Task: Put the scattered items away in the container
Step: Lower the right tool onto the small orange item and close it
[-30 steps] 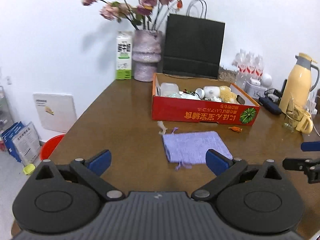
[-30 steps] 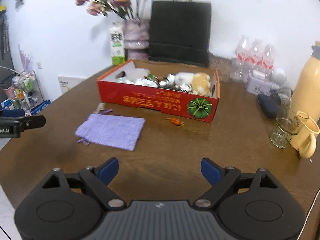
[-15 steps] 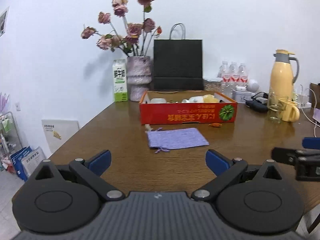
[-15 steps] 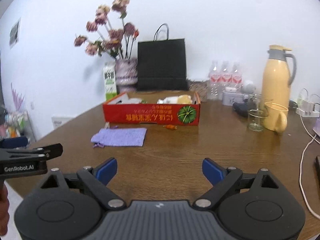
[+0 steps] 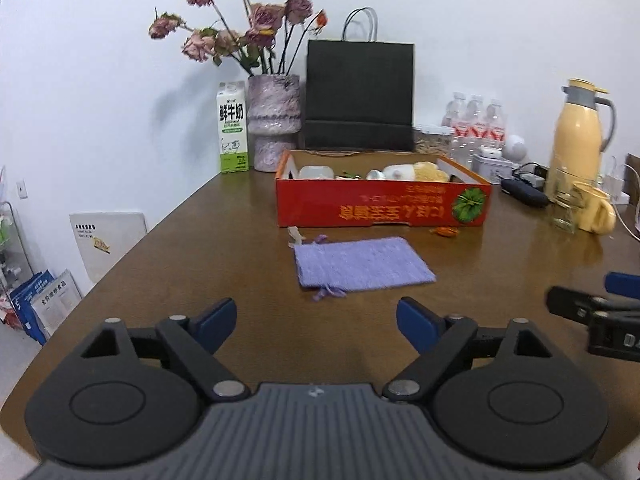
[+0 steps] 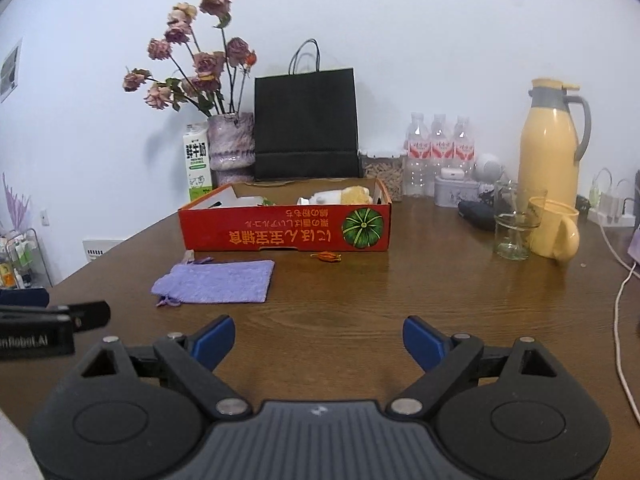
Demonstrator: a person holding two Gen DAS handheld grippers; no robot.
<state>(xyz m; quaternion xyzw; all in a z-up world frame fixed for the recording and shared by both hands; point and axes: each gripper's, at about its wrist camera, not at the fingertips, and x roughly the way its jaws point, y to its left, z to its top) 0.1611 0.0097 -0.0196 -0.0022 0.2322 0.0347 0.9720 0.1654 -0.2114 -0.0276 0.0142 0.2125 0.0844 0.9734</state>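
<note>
A red cardboard box with several items inside stands mid-table. In front of it lies a flat lilac drawstring pouch. A small orange object rests at the box's front edge, and a pale scrap lies by the pouch's cord. My left gripper hovers over the near table, short of the pouch; its jaws are closing with nothing between them. My right gripper stands open and empty, to the right of the pouch.
A vase of dried roses, a milk carton and a black paper bag line the back wall. Water bottles, a yellow thermos, a glass and a yellow mug crowd the right. A white cable trails at far right.
Both views swung up to level and then came back down toward the table. The left jaws have narrowed a little. Pouch, orange object and box have not moved.
</note>
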